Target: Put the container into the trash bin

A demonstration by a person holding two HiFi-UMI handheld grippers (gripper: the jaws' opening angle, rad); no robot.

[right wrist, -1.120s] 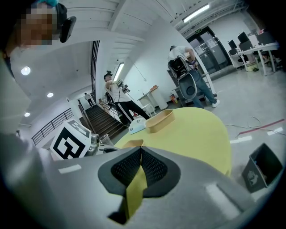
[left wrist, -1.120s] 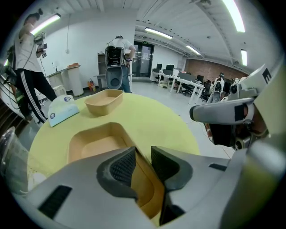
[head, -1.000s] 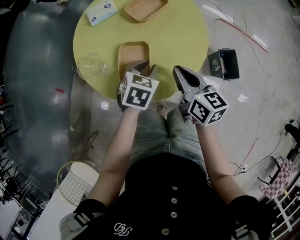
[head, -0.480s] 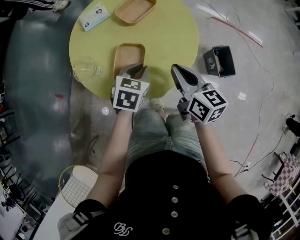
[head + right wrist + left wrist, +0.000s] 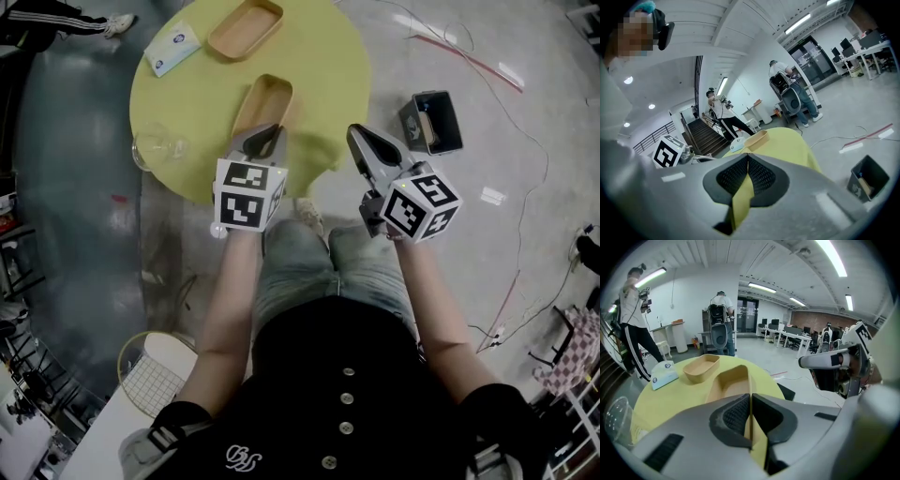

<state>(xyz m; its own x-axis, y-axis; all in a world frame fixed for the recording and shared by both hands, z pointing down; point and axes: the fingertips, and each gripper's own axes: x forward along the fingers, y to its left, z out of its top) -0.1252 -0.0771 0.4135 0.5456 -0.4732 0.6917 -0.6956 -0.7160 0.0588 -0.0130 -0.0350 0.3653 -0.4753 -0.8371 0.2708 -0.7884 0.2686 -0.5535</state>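
Note:
A tan oblong container (image 5: 265,98) (image 5: 726,383) sits tilted at the near edge of the round yellow table (image 5: 323,56). My left gripper (image 5: 265,133) (image 5: 750,411) has its jaws closing, and the pads pinch the container's thin near wall. My right gripper (image 5: 360,139) (image 5: 747,161) is shut on nothing and hangs off the table's right side, also seen from the left gripper view (image 5: 825,361). The black trash bin (image 5: 433,122) (image 5: 868,178) stands on the floor to the right of the table, with some rubbish inside.
A second tan container (image 5: 246,28) (image 5: 701,367) and a blue-white tissue pack (image 5: 172,50) (image 5: 663,375) lie at the table's far side. A clear plastic cup (image 5: 155,148) stands at its left edge. Cables run over the floor near the bin. People stand further back.
The left jaws have closed from wide open onto the container's near wall. The container has swung to a slant, its far end now pointing right. Both grippers have shifted slightly.

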